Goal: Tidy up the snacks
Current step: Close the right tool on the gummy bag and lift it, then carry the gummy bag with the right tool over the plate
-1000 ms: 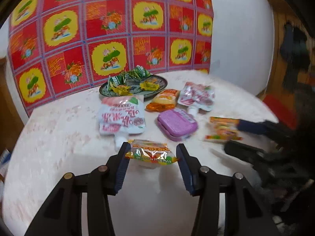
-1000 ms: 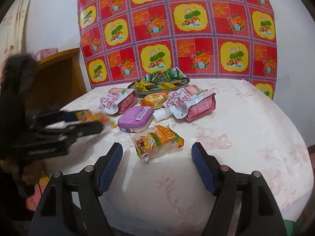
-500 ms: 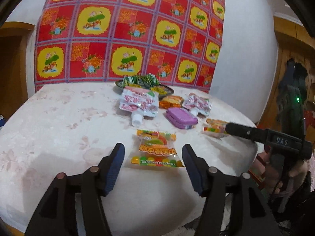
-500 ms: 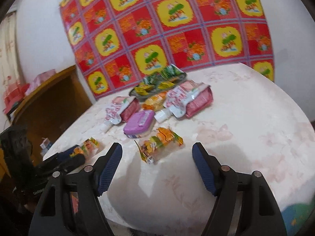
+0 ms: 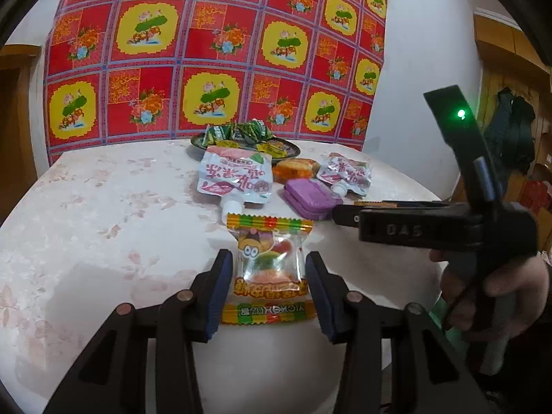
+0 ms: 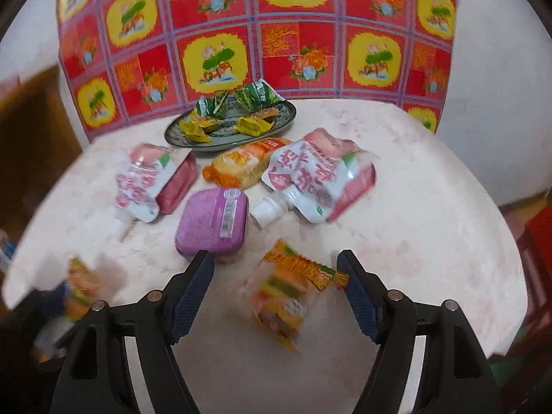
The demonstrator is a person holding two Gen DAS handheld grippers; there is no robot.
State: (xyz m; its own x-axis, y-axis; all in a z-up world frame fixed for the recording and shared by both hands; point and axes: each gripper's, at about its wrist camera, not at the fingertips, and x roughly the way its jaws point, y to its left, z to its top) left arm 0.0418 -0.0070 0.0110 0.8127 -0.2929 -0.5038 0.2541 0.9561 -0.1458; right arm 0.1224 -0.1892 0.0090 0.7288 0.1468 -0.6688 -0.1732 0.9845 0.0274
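Oddly blurred, right claw gapes; left claw, closing, flanks gummy packet.

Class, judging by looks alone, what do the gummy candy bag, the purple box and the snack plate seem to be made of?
Gummy candy bag: clear glossy plastic film; the sweets show through, and its ends are crimped.
Purple box: probably matte moulded plastic, with rounded corners and a barcode sticker.
Snack plate: likely glazed ceramic, with a dark patterned sheen.

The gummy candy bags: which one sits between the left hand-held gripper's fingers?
The clear gummy candy bag with the cartoon eyes, nearest the table edge, lies between the left hand-held gripper fingers. The other gummy bag lies before the right hand-held gripper.
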